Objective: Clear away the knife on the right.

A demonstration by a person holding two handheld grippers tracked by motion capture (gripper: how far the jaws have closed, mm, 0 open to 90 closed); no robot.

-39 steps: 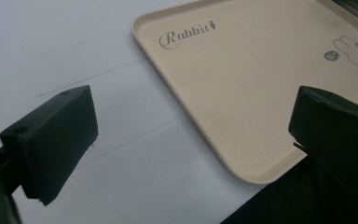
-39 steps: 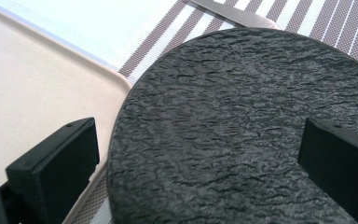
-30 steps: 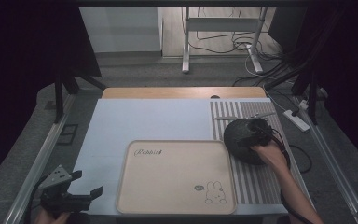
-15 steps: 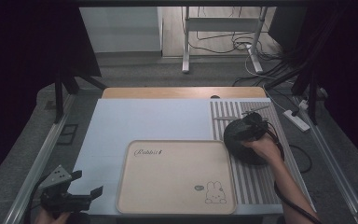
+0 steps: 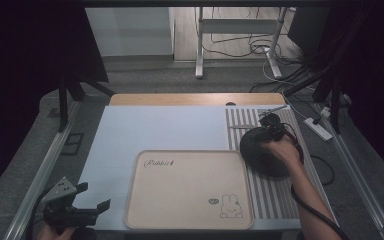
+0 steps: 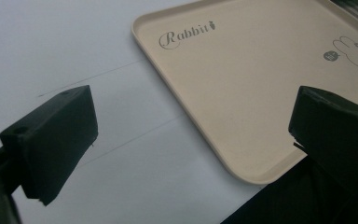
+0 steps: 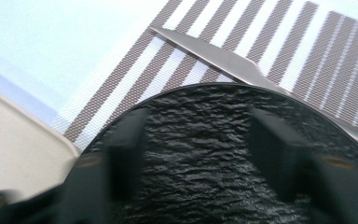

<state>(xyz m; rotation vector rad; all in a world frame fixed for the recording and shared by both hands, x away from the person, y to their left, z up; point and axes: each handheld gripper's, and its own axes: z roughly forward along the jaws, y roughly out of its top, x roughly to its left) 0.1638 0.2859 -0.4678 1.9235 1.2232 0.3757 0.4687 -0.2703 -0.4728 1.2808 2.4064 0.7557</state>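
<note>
Black textured plate (image 7: 223, 158) sits on the striped placemat (image 7: 279, 42), just right of the rabbit tray (image 5: 180, 195), with a knife (image 7: 214, 58) under its far rim. Right gripper (image 7: 200, 149) over the plate, jaws apart, nothing clamped. Likely a rim grab: come in low, avoid the knife. Left gripper (image 6: 186, 149) wide open, idle at the tray corner.

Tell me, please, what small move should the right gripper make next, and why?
Probably lower the right gripper a little toward the black plate. Its jaws stand apart over the plate's dark textured surface and hold nothing. The plate lies on the striped mat, over a knife, beside the tray.
</note>
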